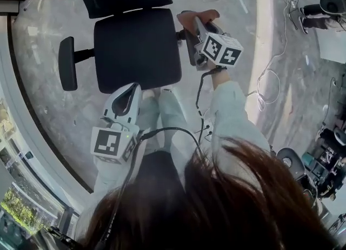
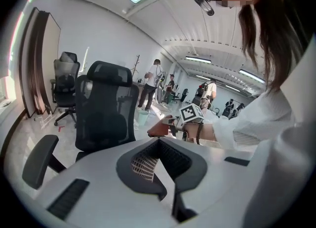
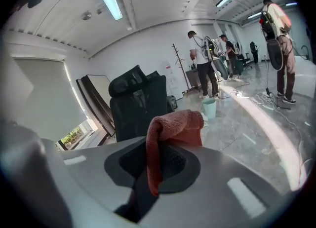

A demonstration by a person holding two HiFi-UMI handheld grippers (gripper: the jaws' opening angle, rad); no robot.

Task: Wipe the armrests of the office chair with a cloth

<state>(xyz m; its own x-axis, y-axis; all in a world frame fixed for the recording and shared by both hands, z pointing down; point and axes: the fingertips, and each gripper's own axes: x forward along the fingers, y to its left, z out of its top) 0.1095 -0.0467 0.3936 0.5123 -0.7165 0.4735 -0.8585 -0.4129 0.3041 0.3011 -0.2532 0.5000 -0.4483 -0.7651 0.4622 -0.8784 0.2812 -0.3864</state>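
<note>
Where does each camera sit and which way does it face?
Head view: on the person's head, facing steeply down at the office chair; hair, sleeves, left gripper, right gripper show.
Left gripper view: on that gripper, facing the chair's back; shut empty jaws, right arm.
Right gripper view: on that gripper, facing the chair; jaws clamp the cloth.
Shared: chair and cloth.

One office chair (image 1: 138, 48) close by (two armrests (image 1: 67, 63)), one red cloth (image 1: 204, 15), two grippers: left gripper (image 1: 131, 89), right gripper (image 1: 196, 27).
</note>
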